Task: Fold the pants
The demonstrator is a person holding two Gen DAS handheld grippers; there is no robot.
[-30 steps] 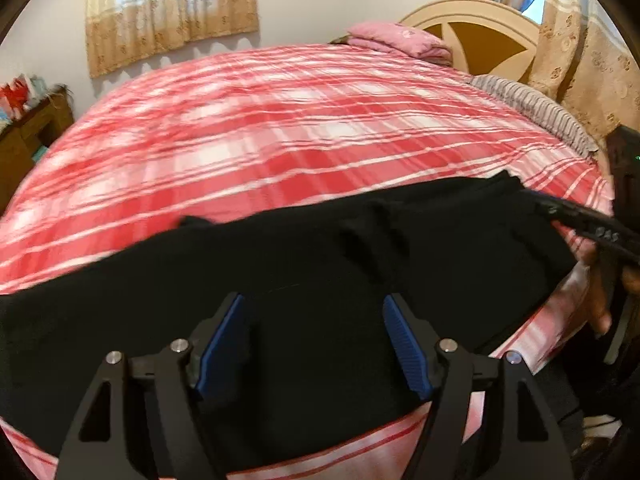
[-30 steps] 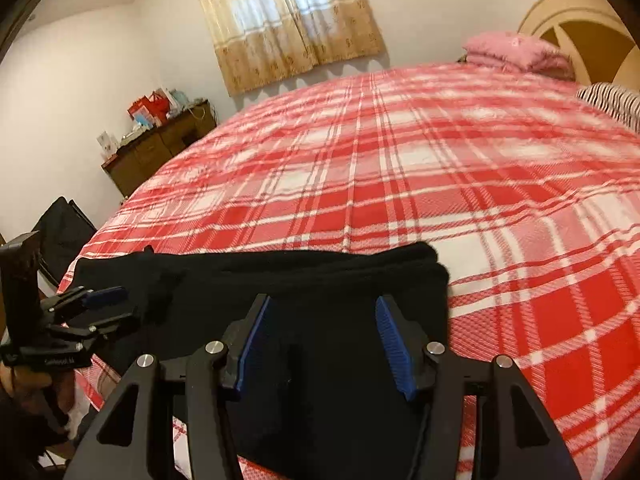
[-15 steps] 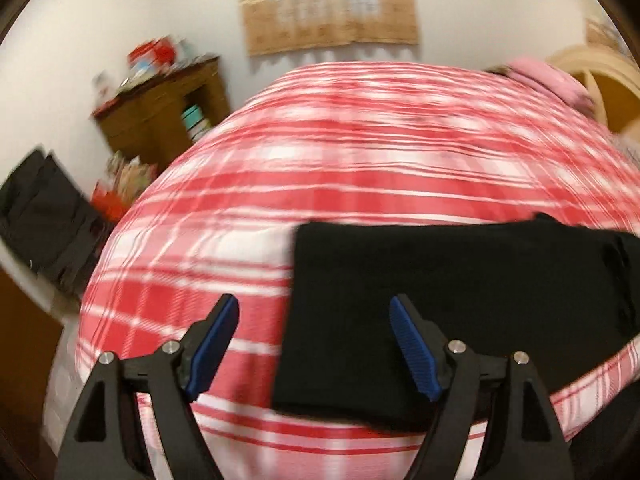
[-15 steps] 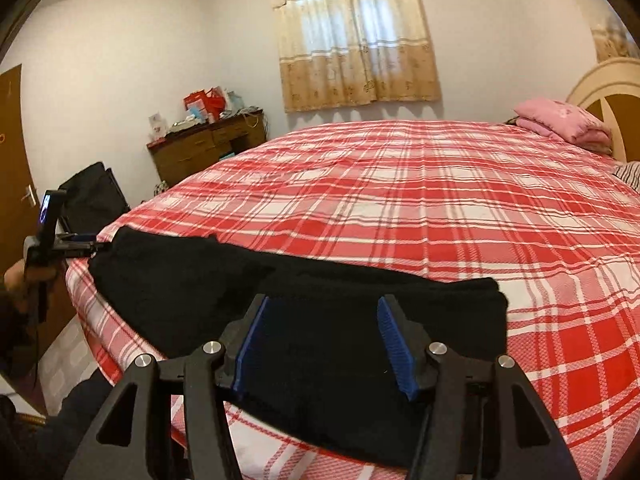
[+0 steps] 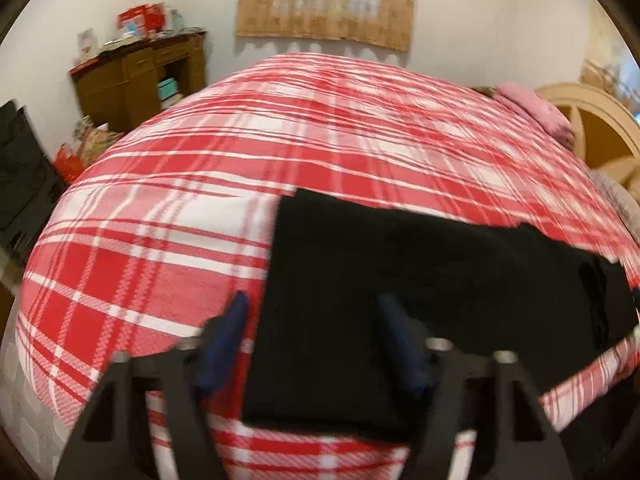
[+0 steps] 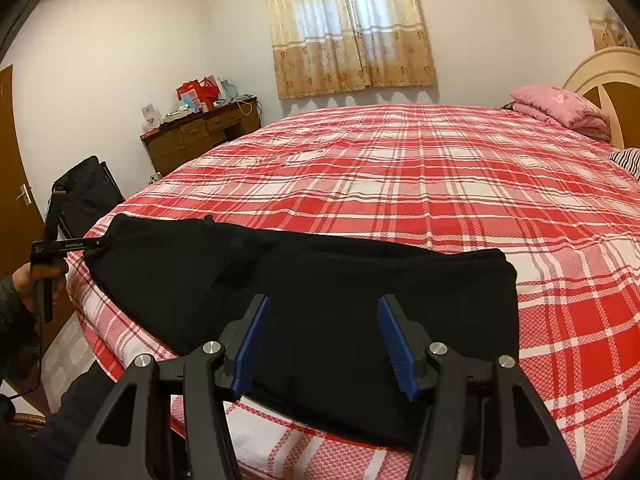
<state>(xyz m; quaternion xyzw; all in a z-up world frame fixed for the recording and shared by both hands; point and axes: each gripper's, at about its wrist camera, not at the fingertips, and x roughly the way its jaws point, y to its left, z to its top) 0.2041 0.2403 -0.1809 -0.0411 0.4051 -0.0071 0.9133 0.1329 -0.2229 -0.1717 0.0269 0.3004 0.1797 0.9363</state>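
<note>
Soft, even daylight enters through the curtained window [image 6: 348, 28] on the far wall; shadows are faint. The left wrist view is motion-blurred, with the fingers [image 5: 230, 336] smeared and the bed [image 5: 160, 240] plaid streaked. The right wrist view is sharp. Both show fisheye bulging and dark vignetted corners.

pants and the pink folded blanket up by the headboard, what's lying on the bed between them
Nothing: in the right wrist view only bare red plaid bedspread stretches from the black pants to the pink blanket.

Small white lettering on left tongs [image 6: 102, 243], unreadable
</note>
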